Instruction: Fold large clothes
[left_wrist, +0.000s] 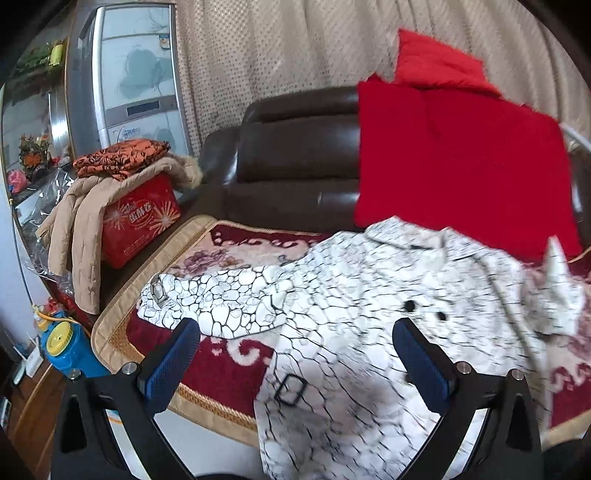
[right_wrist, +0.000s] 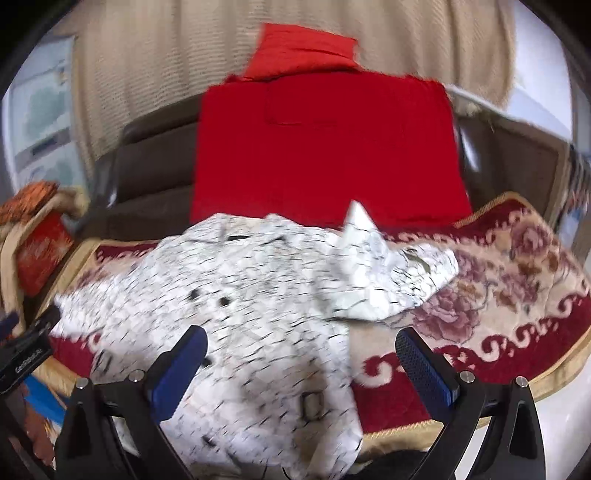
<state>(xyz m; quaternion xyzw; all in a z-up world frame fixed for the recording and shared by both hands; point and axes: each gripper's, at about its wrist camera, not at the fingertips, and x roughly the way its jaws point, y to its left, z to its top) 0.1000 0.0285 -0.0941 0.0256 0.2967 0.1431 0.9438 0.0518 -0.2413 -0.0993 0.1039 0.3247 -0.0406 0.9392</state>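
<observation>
With your left gripper (left_wrist: 295, 354) and right gripper (right_wrist: 303, 363) both wide open and empty above the crackle-print coat (left_wrist: 369, 295) sprawled on the floral sofa cover (right_wrist: 517, 280), pinching one layer could drag it crooked.

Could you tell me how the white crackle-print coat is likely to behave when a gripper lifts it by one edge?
The coat will probably sag: it already lies rumpled. Its belt buckle may swing. The part hanging off the sofa edge could pull the rest down.
</observation>
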